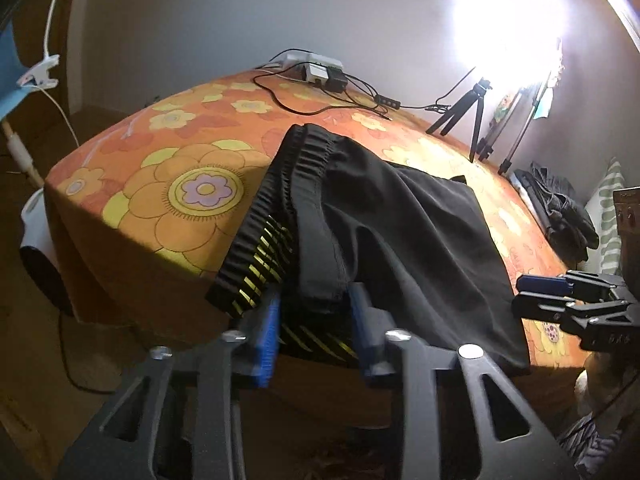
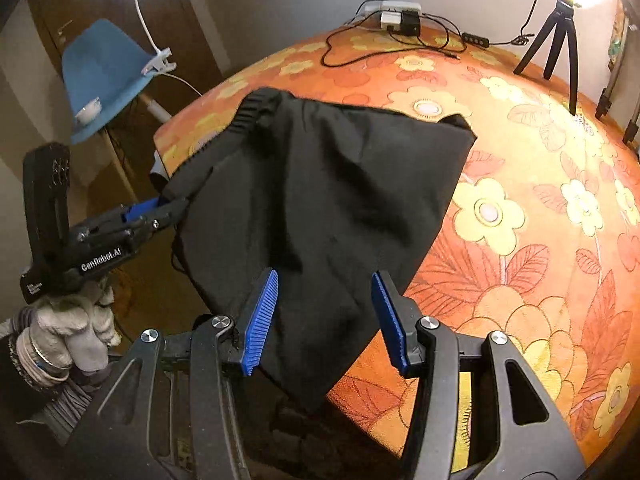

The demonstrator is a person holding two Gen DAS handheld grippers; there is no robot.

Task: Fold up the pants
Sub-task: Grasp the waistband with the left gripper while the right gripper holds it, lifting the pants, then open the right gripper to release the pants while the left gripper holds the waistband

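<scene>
Black pants point(image 1: 400, 220) with a ribbed elastic waistband point(image 1: 308, 152) lie folded on the orange flowered bed cover point(image 1: 180, 200), their near edge hanging over the bed's front. My left gripper point(image 1: 316, 320) is shut on a bunched fold of this near edge, the fabric filling the gap between its blue pads point(image 1: 268, 336). In the right wrist view the left gripper point(image 2: 168, 204) grips the left side of the pants point(image 2: 320, 184). My right gripper point(image 2: 326, 316) stands open over the near right corner, its pads clear of the cloth. It also shows as the right gripper point(image 1: 520, 296) beside the pants.
At the bed's far end lie a power strip with cables point(image 2: 400, 16), a tripod point(image 2: 556, 40) and a bright lamp. A dark clothing pile point(image 1: 560, 208) sits on the right. A blue chair point(image 2: 104, 72) with a clip lamp stands left of the bed point(image 2: 520, 260). A gloved hand point(image 2: 72, 332) holds the left gripper.
</scene>
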